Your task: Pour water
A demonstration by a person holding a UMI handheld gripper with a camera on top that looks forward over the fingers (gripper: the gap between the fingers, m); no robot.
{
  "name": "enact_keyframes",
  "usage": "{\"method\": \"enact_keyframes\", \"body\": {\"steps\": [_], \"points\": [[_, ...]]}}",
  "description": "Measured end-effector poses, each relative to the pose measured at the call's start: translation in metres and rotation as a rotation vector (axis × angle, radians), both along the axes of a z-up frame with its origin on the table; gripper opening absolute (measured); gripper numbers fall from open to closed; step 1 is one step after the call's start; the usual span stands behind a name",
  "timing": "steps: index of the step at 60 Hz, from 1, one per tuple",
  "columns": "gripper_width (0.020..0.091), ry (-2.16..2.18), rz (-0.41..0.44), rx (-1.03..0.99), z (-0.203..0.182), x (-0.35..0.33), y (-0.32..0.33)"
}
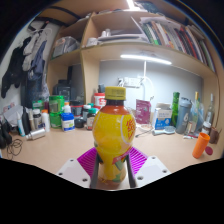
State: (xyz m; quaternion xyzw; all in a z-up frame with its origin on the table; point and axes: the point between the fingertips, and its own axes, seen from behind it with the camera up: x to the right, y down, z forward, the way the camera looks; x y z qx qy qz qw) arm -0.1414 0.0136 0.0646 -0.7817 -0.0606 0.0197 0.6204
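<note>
A plastic bottle of yellow-orange drink (113,135) with an orange cap and a yellow label stands upright between my fingers. My gripper (112,165) is shut on the bottle's lower half, the purple pads (88,160) pressing on both sides. The bottle's base hangs just above the wooden desk (55,150). The bottle hides what is directly ahead of the fingers.
Along the back of the desk stand several bottles and boxes (62,112), a green bottle (175,108) and an orange object (201,144) at the right. A shelf with books (170,38) and a lamp strip hangs above. Cables lie at the left.
</note>
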Motion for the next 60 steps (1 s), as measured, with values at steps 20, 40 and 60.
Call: {"method": "enact_keyframes", "body": {"steps": [20,40,60], "points": [[0.0279,0.119,0.051,-0.138,-0.008,-0.002,0.013],[0.0278,0.963,-0.104,-0.099,0.130,0.141,0.059],[0.0279,2.090,-0.209,-0.208,0.124,0.249,0.066]]}}
